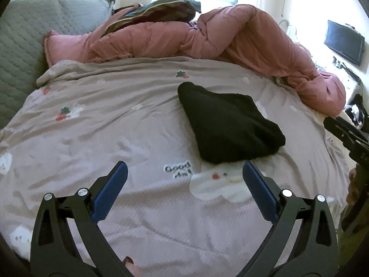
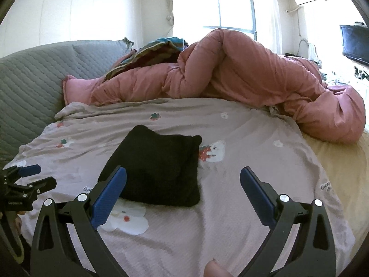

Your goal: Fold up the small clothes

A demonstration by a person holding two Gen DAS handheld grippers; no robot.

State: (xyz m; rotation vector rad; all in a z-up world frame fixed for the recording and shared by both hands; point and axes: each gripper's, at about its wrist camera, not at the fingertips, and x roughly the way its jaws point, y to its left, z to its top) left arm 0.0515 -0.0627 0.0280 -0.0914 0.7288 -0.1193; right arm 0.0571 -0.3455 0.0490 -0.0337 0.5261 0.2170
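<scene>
- My left gripper (image 1: 185, 180) hovers spread wide, empty, near the folded black garment (image 1: 227, 121).
- My right gripper (image 2: 183, 185) gapes too, above the printed bedsheet (image 2: 253, 161).

Black garment (image 1: 228, 124); pink duvet (image 1: 253, 37).

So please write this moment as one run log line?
black garment: folded, lying on bed cover | left gripper: open, empty | right gripper: open, empty | contact: none
</scene>
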